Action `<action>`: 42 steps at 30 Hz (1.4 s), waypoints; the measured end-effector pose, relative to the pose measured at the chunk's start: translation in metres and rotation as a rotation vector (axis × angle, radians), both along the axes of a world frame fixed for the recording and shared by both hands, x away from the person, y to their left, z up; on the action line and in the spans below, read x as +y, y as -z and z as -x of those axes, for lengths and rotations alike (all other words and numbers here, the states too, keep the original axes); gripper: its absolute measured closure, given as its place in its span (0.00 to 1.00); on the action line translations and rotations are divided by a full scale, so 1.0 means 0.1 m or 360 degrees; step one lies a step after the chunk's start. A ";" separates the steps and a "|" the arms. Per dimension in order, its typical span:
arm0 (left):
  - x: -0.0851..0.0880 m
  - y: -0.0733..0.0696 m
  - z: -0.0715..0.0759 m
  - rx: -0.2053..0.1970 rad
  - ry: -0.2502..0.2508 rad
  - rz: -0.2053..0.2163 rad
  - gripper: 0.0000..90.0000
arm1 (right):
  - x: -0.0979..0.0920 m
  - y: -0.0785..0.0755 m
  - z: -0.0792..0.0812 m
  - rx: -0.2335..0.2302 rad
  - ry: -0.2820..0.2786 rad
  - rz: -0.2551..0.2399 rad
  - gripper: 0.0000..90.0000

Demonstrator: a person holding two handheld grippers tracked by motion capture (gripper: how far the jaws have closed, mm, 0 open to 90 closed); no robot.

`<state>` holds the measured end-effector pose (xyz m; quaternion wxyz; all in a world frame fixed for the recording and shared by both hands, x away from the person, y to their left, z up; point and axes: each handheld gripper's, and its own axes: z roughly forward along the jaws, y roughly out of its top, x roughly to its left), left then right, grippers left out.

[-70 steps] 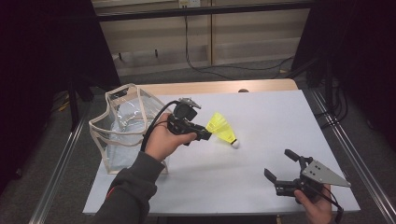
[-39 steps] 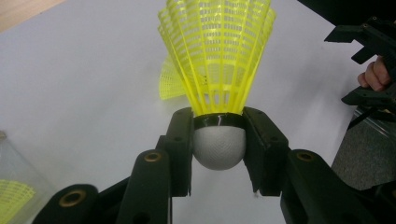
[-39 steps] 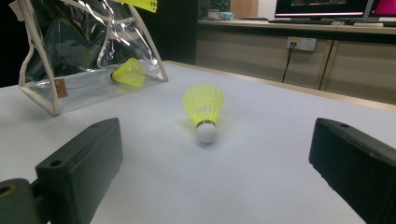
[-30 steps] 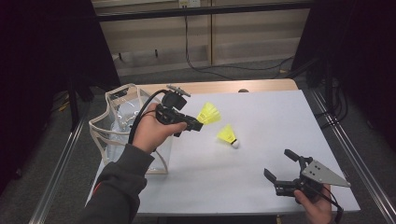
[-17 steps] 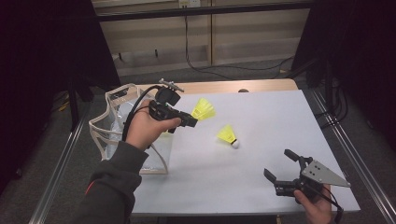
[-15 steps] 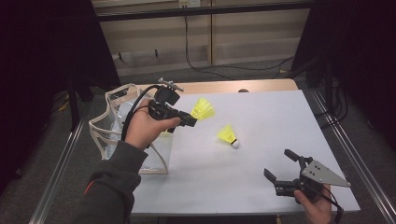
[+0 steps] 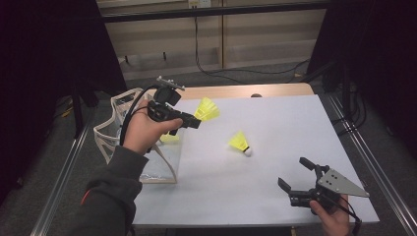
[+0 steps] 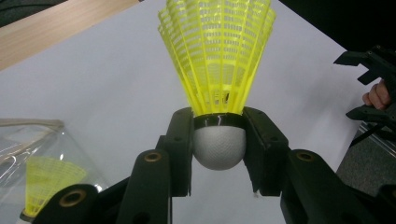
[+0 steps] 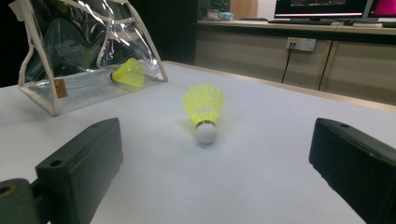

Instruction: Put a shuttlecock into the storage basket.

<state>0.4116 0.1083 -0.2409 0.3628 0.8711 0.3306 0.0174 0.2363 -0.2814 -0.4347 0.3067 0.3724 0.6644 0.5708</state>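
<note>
Left hand-held gripper (image 7: 193, 121) clear above table edge (image 7: 236, 92)

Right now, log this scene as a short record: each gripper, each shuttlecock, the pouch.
left gripper: shut on the held shuttlecock, pads on its white cork, above the table
right gripper: open, holding nothing, at the table's near right corner
loose shuttlecock: lies on the table, mid-surface, cork toward the right gripper
bagged shuttlecock: inside the pouch
clear pouch: at the table's left edge, mouth open
</note>
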 end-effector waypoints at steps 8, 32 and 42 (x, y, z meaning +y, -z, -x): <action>0.06 -0.03 -0.01 -0.0010 -0.0020 -0.0023 0.72 | 0.00 0.00 0.00 0.0000 0.0000 0.0001 0.03; 0.29 -0.12 -0.05 -0.0029 -0.0092 -0.0055 0.72 | 0.01 0.00 0.00 -0.0002 -0.0002 0.0005 0.03; 0.36 -0.17 -0.06 -0.0036 -0.0125 -0.0057 0.72 | 0.01 0.00 0.00 -0.0002 -0.0001 0.0003 0.03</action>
